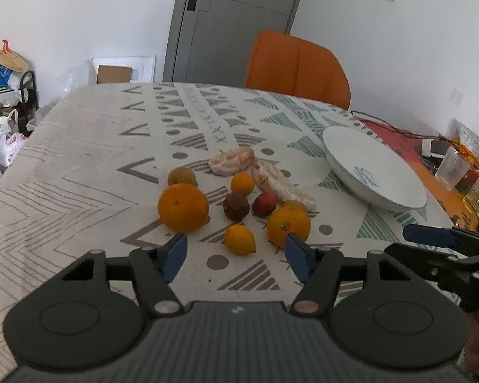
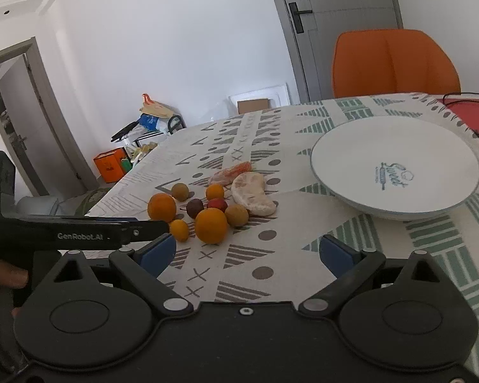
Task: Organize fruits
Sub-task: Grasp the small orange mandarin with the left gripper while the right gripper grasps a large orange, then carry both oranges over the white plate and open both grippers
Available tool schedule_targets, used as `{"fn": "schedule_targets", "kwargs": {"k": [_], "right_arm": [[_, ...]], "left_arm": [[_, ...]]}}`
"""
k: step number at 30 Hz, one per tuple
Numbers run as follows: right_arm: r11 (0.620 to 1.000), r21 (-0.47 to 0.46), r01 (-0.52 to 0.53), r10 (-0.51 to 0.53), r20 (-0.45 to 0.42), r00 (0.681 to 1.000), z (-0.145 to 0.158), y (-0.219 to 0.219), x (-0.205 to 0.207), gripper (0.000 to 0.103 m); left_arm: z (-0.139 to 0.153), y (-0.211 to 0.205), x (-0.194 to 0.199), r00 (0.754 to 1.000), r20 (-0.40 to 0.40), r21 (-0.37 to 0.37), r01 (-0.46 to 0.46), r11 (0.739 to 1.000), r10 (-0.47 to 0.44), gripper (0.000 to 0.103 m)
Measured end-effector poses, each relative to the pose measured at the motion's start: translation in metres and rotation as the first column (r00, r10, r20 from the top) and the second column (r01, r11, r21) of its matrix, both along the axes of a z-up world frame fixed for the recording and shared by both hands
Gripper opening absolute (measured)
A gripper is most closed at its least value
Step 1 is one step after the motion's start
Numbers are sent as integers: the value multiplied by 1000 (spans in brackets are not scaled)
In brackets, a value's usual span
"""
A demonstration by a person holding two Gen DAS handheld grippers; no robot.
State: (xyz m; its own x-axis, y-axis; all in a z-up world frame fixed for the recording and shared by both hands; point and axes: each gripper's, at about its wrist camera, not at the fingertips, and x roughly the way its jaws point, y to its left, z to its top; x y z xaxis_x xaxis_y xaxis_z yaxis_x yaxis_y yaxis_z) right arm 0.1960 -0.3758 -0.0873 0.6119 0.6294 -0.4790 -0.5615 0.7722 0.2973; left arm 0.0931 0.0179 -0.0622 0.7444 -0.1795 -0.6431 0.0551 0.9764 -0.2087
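Note:
Several fruits lie clustered on the patterned tablecloth: a large orange (image 1: 182, 207) (image 2: 162, 207), a second orange (image 1: 288, 225) (image 2: 211, 225), a small yellow citrus (image 1: 239, 239) (image 2: 179, 230), a dark plum (image 1: 236, 206), a red fruit (image 1: 264, 204) and two peeled pomelo pieces (image 1: 232, 161) (image 2: 253, 193). A white plate (image 1: 372, 167) (image 2: 396, 167) stands empty to their right. My left gripper (image 1: 236, 252) is open, just short of the yellow citrus. My right gripper (image 2: 247, 253) is open, near the table's front, apart from the fruit.
An orange chair (image 1: 297, 67) stands behind the table. A plastic cup (image 1: 453, 167), a bottle and cables sit at the far right. Bags and a rack (image 1: 6, 95) stand on the floor at left. The left gripper's body (image 2: 79, 233) crosses the right view's left side.

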Motion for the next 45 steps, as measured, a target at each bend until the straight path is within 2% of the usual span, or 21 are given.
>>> {"fn": "schedule_targets", "kwargs": {"k": [6, 9, 12, 13, 14, 23, 34, 37, 38, 39, 45], "right_arm": [[1000, 1, 6, -6, -6, 1000, -6, 6, 7, 96], [1000, -3, 12, -12, -13, 1000, -9, 7, 12, 94], [1000, -5, 12, -13, -36, 999, -13, 9, 17, 88], [1000, -5, 12, -12, -42, 999, -14, 10, 18, 88], [1000, -5, 7, -8, -45, 999, -15, 12, 18, 86], [999, -22, -45, 44, -60, 997, -18, 36, 18, 78], [998, -52, -34, 31, -62, 998, -20, 57, 23, 68], [997, -61, -37, 34, -53, 998, -20, 64, 22, 57], [997, -62, -40, 36, -54, 998, -21, 66, 22, 48], [997, -65, -47, 43, -58, 997, -23, 69, 23, 31], [999, -36, -31, 29, -37, 999, -23, 59, 18, 28]], "left_arm": [[-14, -3, 13, 999, -38, 7, 15, 1000, -15, 57], [-18, -6, 15, 999, -18, 27, 28, 999, -27, 54], [-18, -6, 18, 999, -8, 35, 34, 999, -34, 37], [-18, -4, 18, 999, -8, 26, 35, 999, -35, 26], [-18, -2, 19, 999, -11, 13, 35, 999, -35, 22], [-16, 14, 7, 1000, -8, -15, 18, 1000, -18, 22], [-9, 25, -4, 1000, 24, -10, 1, 1000, -1, 22], [-7, 25, -4, 1000, 26, -8, -4, 1000, 4, 22], [-7, 25, -4, 1000, 27, -7, -3, 1000, 3, 22], [-6, 24, -4, 1000, 28, -5, 0, 1000, 0, 22], [-1, 14, -4, 999, 43, 23, 17, 1000, -18, 22]]}}
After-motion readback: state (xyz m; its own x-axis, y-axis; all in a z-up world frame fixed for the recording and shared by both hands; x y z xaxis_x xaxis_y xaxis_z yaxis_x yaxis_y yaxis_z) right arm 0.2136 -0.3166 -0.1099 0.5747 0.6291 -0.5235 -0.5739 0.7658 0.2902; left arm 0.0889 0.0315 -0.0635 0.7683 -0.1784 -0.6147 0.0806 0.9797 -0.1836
